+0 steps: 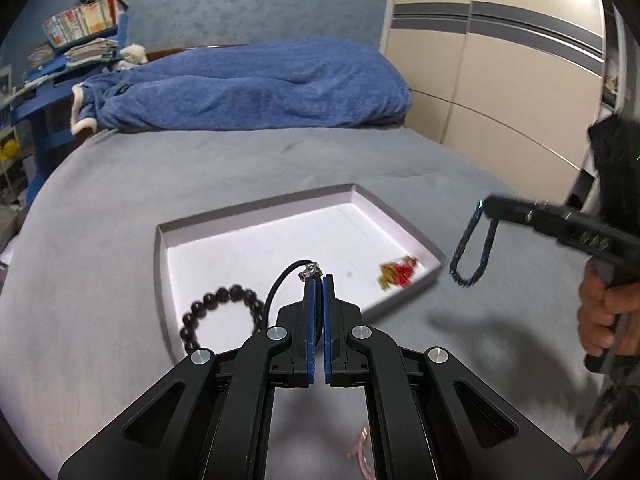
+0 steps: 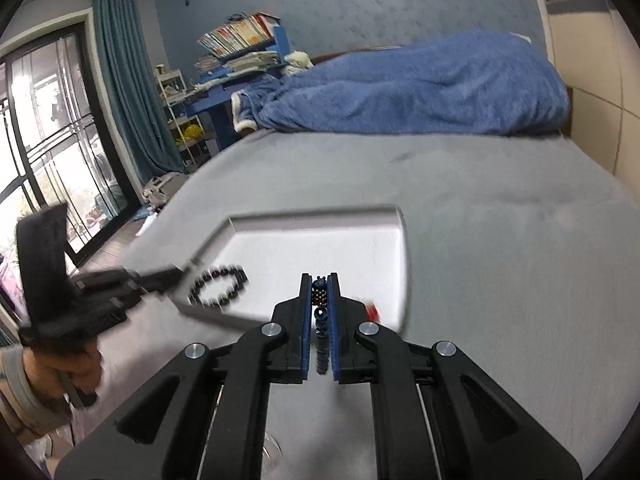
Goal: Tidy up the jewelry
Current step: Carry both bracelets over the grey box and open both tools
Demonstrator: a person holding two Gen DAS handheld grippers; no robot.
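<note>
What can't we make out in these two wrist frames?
- Red-gold piece in tray: motion-blurred in left view; hidden behind the right gripper in right view.
- Black cord in left gripper: rest hidden behind fingers.
- Pink item: cut by gripper frame.

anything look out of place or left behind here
One thing: a pink bracelet lies on the grey bed outside the white tray, under the left claw. The black bead bracelet and red-gold piece are in the tray; the right claw holds a blue bead bracelet.
</note>
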